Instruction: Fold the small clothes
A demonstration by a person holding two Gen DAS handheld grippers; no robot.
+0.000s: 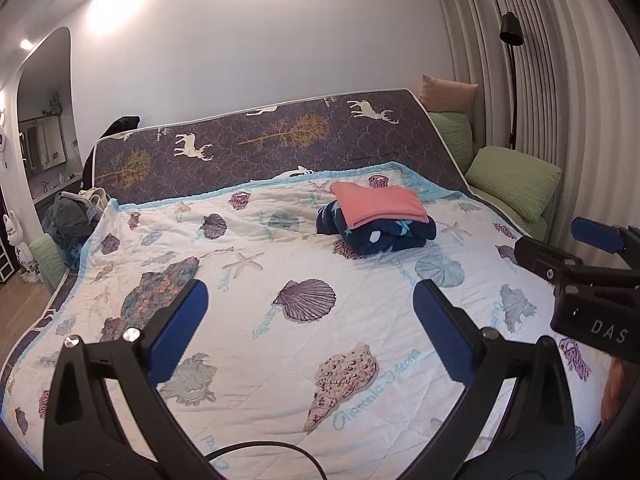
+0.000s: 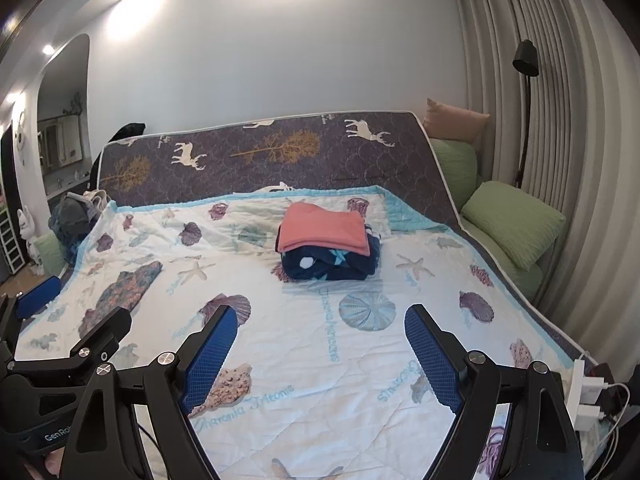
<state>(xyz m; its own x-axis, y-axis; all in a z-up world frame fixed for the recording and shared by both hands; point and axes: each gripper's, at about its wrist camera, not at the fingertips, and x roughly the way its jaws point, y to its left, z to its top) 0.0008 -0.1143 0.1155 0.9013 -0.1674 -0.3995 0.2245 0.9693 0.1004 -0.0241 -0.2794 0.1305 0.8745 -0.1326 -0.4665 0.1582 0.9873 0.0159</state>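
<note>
- I see a coral pink garment (image 2: 323, 227) folded flat into a neat rectangle, lying on top of a navy garment (image 2: 332, 266) with pale star and dot prints, which is bundled thicker and rounder.
- The pair form one small stack on the far middle of the seashell quilt (image 2: 328, 360), near the deer-print mattress (image 2: 280, 152) propped behind.
- A floral patterned cloth (image 1: 160, 300) lies spread flat at the quilt's left side (unfolded, as far as I can tell).
- My left gripper (image 1: 310, 320) is spread wide and holds nothing.
- My right gripper (image 2: 318, 344) is likewise wide apart and empty, hovering above the quilt.
</note>
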